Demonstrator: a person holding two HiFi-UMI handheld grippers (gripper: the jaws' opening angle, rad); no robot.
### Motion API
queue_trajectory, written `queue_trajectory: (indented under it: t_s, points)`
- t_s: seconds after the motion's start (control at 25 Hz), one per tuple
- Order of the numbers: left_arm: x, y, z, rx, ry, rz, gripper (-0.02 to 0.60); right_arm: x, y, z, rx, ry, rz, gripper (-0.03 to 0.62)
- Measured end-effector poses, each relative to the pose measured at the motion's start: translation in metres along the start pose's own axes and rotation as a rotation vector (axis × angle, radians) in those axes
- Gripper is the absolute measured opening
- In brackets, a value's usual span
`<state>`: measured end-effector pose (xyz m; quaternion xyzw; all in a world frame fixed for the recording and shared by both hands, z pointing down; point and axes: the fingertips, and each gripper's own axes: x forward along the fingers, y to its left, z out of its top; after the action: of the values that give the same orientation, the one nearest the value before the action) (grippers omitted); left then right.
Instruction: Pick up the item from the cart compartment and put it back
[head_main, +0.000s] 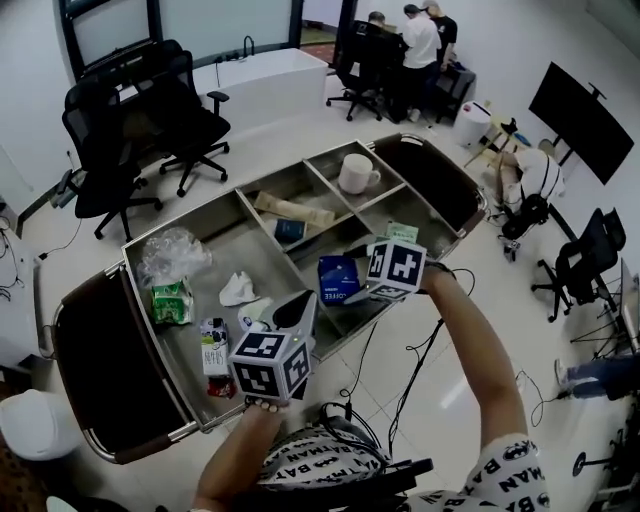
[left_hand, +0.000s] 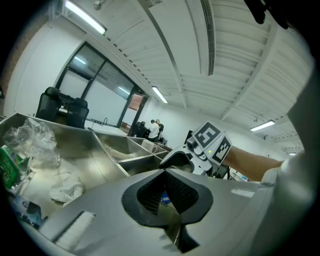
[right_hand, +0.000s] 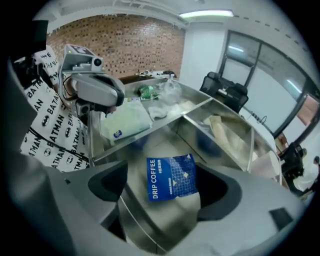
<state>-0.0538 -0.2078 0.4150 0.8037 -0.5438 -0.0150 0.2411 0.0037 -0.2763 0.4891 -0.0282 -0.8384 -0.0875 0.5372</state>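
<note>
R gripper (right_hand: 162, 189) jaws wide apart, pointing down at flat blue foil "drip coffee" packet (right_hand: 172, 177); packet lies loose on floor of steel cart compartment (right_hand: 150, 225), no pad touching it; L gripper (left_hand: 172, 200) jaws narrow, tips together, empty, beside it.
</note>
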Motion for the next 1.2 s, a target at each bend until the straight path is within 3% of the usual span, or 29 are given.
queue_trajectory:
  t_s: [0.16, 0.44, 0.72, 0.84, 1.2]
  points:
    - [0.004, 0.002, -0.002, -0.001, 0.055, 0.024, 0.000, 0.029, 0.000, -0.003, -0.065, 0.088, 0.083, 0.440]
    - [0.007, 0.013, -0.002, -0.014, 0.066, 0.045, 0.000, 0.062, -0.021, -0.023, -0.115, 0.253, 0.102, 0.449]
    - [0.004, 0.027, -0.006, -0.059, 0.062, 0.061, 0.000, 0.076, -0.020, -0.031, -0.112, 0.297, 0.129, 0.465]
    - [0.004, 0.027, -0.004, -0.063, 0.058, 0.061, 0.000, 0.075, -0.015, -0.031, -0.123, 0.322, 0.137, 0.433]
    - [0.005, 0.024, -0.009, -0.063, 0.058, 0.053, 0.000, 0.068, 0.004, -0.028, -0.139, 0.334, 0.144, 0.244]
